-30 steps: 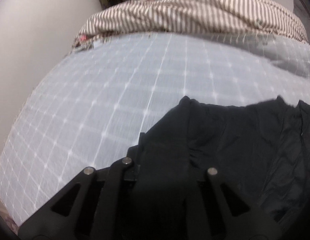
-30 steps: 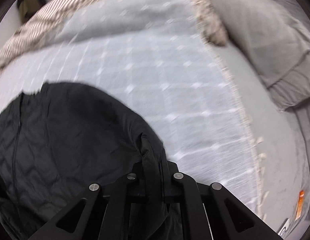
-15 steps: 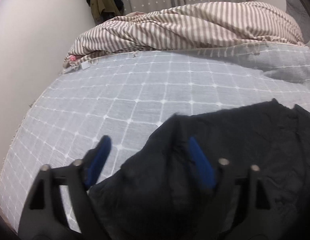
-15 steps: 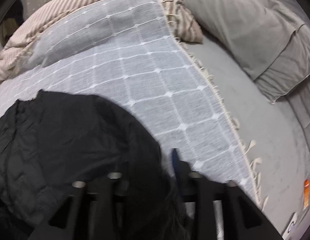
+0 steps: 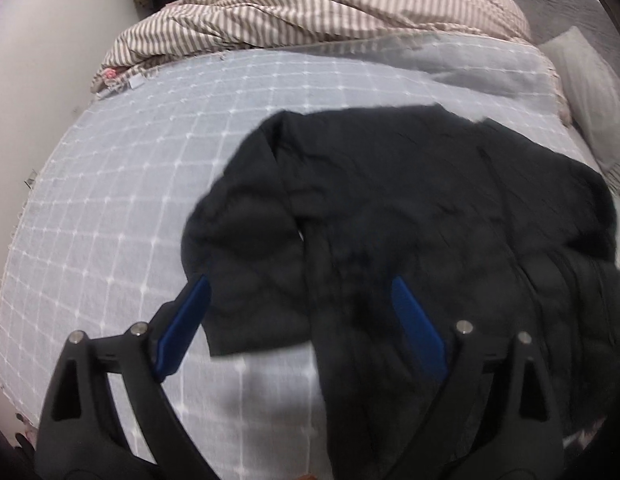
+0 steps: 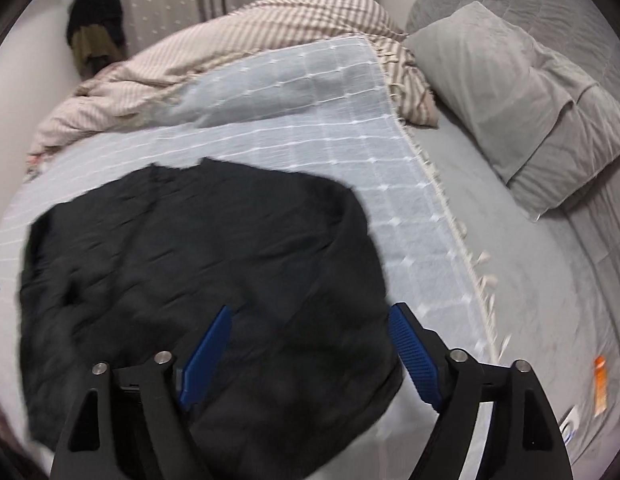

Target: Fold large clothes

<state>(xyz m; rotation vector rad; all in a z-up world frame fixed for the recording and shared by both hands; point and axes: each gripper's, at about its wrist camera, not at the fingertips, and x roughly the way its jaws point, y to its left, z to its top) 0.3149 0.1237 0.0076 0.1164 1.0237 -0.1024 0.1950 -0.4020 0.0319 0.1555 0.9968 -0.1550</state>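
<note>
Black jacket [image 5: 409, 208] flat on grid blanket [image 5: 150, 168]; left claw [image 5: 302, 312] spread, right claw [image 6: 310, 340] spread, both empty.

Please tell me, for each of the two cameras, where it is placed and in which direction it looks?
Left wrist view: sits on the left gripper, above the bed, looking forward and down over the black jacket toward the striped duvet; its own two open blue-padded fingers show.
Right wrist view: sits on the right gripper, facing across the jacket's other side toward the grey pillows; its open fingers show.
Shared: the jacket, the checked blanket, the striped duvet and the pillows.
</note>
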